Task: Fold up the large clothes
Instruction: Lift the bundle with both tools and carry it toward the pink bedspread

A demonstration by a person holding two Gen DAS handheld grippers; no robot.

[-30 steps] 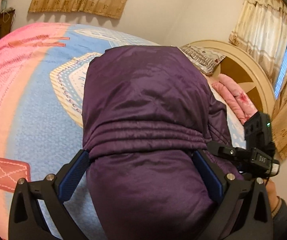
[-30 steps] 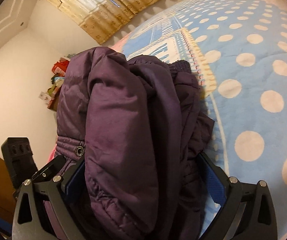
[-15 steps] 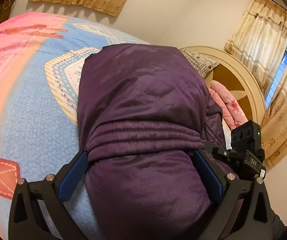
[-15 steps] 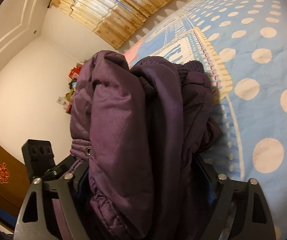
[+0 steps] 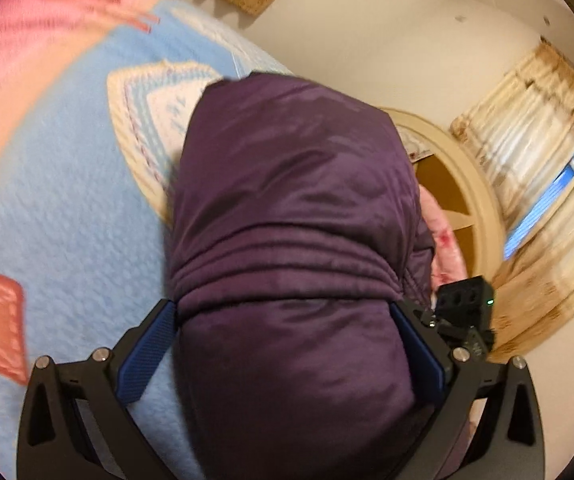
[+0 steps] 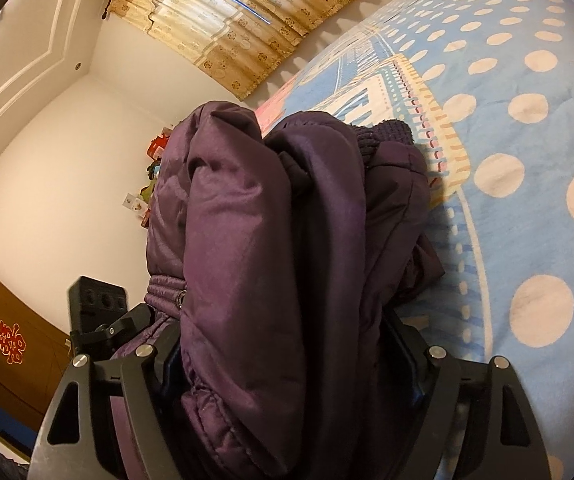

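A bulky purple padded jacket [image 5: 287, 200] is bunched into a thick folded bundle above the blue patterned bed blanket [image 5: 67, 200]. My left gripper [image 5: 283, 308] is shut on one end, its blue pads [image 5: 147, 352] pressing both sides of the bundle near the ribbed hem. In the right wrist view the same jacket [image 6: 247, 220] stands as several upright folds, and my right gripper [image 6: 283, 328] is shut on it, fingers sunk into the padding. The two grippers hold the bundle from opposite ends. The cloth hides much of both inner pads.
The polka-dot part of the blanket [image 6: 507, 140] spreads to the right. A round cream headboard [image 5: 483, 208], a pink quilt [image 5: 443, 232] and curtains [image 5: 547, 140] lie beyond the jacket. A brown door with a red emblem [image 6: 7, 340] and a window curtain [image 6: 239, 20] stand behind.
The right gripper's jaws have narrowed onto the jacket folds. The left wrist view has rolled and shifted, now blurred, with the bundle still between its pads.
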